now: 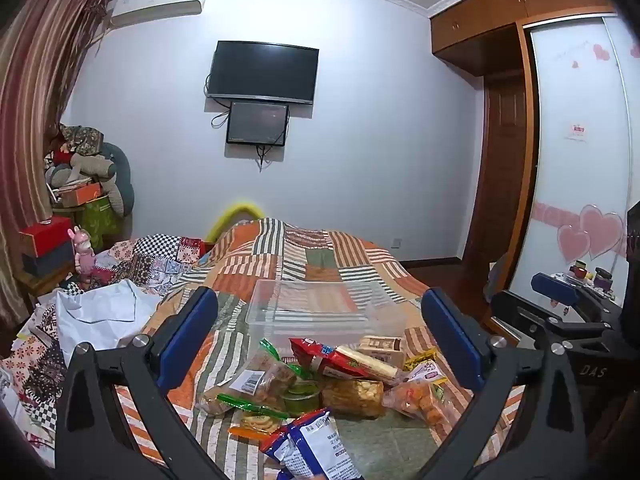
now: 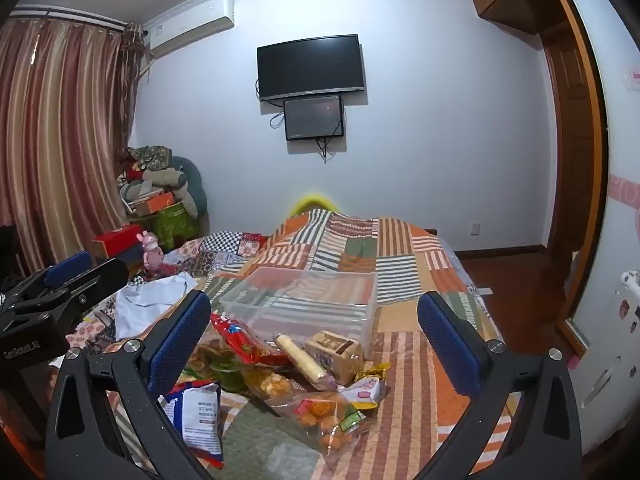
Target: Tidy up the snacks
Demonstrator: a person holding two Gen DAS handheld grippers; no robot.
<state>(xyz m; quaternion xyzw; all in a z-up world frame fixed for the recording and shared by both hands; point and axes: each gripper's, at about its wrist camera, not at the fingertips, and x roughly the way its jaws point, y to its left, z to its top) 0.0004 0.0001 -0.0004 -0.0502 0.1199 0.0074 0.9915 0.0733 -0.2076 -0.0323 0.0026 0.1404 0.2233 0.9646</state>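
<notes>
A pile of snack packets (image 1: 320,380) lies on the patchwork quilt (image 1: 360,256): a red packet (image 1: 324,356), a long cream bar (image 1: 366,360), a brown carton (image 1: 380,346), a green cup (image 1: 302,396), clear bags of orange pieces (image 1: 416,398) and a blue-and-white bag (image 1: 316,444). Just behind the pile stands a clear plastic box (image 1: 256,308) with nothing in it. My left gripper (image 1: 319,300) hovers open above the pile's near side. The right gripper (image 2: 313,301) is open too, over the same pile (image 2: 288,376) and box (image 2: 360,320). Neither holds anything.
Crumpled white cloth (image 1: 104,312) and patterned bedding lie left of the snacks. A pink toy figure (image 1: 85,252) and a red box (image 1: 46,236) sit on a side table at the far left. The bed's right edge drops to a wooden floor (image 2: 520,280) beside the wardrobe (image 1: 572,160).
</notes>
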